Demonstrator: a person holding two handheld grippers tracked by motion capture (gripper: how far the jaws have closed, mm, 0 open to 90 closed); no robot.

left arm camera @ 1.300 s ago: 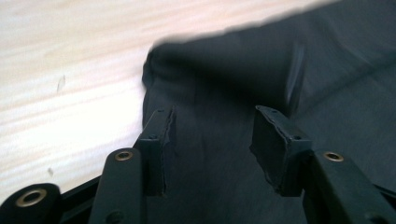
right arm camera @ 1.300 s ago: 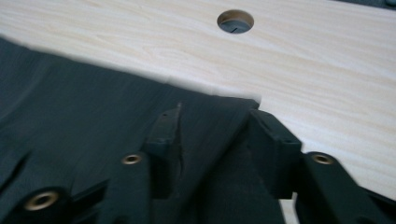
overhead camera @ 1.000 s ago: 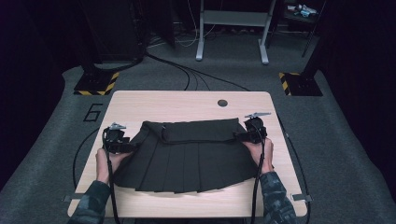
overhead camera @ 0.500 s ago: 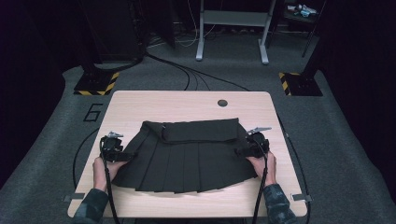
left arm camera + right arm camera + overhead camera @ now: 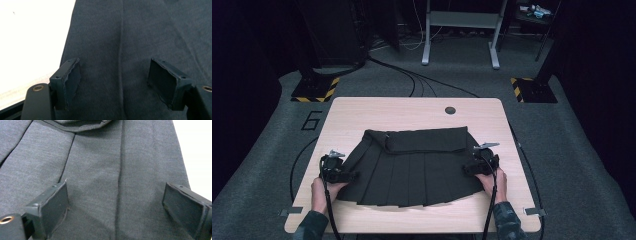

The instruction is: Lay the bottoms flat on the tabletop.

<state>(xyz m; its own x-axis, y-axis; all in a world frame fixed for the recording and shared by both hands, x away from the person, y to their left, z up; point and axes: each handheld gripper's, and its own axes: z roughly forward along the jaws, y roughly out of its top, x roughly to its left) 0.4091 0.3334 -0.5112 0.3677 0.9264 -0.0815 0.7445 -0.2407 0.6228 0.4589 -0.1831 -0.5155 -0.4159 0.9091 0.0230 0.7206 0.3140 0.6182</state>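
The dark pleated skirt (image 5: 412,170) lies flat on the middle of the table (image 5: 412,112), waistband toward the far edge. My left gripper (image 5: 343,175) sits at the skirt's left side, and its jaws, which have just been closing a little, stand apart over the cloth without pinching it. My right gripper (image 5: 471,167) rests at the right side, jaws wide apart over the fabric, gripping nothing.
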